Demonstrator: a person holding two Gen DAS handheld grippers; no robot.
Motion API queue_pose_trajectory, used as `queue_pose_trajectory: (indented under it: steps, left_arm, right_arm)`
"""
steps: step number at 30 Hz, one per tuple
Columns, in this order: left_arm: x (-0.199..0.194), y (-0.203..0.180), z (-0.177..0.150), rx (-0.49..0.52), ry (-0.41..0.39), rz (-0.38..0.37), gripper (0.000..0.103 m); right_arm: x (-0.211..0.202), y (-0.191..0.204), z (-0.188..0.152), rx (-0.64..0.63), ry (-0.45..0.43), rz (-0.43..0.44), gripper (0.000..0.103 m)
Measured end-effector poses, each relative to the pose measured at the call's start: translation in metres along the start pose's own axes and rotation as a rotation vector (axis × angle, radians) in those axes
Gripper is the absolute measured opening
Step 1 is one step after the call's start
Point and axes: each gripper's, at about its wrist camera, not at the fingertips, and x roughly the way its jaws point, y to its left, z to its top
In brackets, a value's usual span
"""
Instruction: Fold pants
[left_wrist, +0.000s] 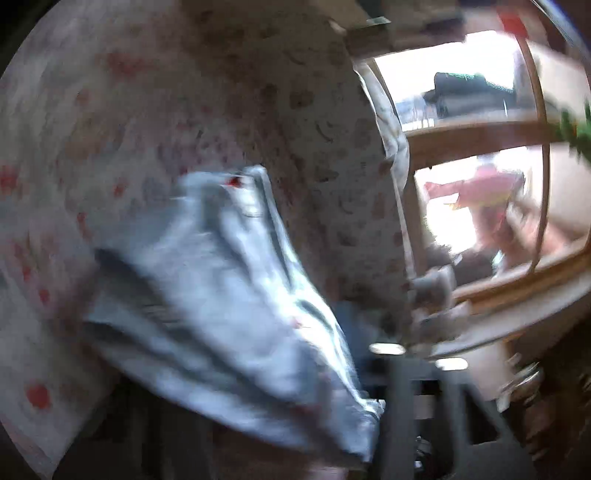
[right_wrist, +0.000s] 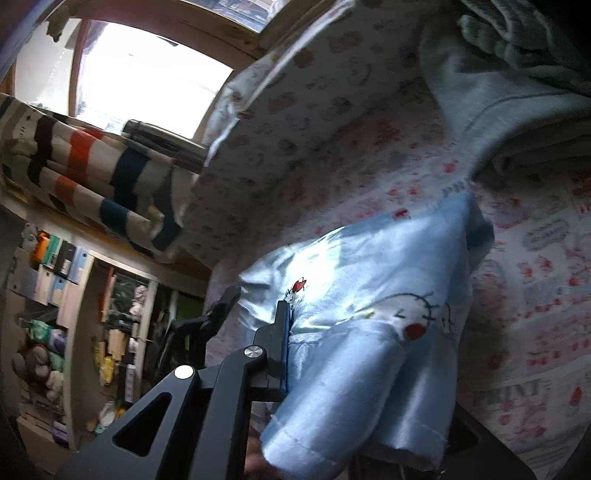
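Mid-fold, judging by the lie: light-blue satin pants lifted over the printed bedsheet. Right gripper pinching the pants near the waistband. Left gripper pressed nearly together on the pants edge, though blurred. Next, probably: carrying both held edges across and laying them flat, keeping corners aligned. No containers in use; only cluttered shelves beyond.

pale blue satin pants with small red motifs lie on a white bedsheet printed in red.
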Motion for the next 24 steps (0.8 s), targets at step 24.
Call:
queue_pose_trajectory:
  steps: [24]
  left_arm:
    - [-0.006,-0.177,-0.046,1.002,-0.148,0.04,0.005]
  right_arm:
    - [-0.07,0.056,0.004,-0.495,-0.468,-0.331,0.007]
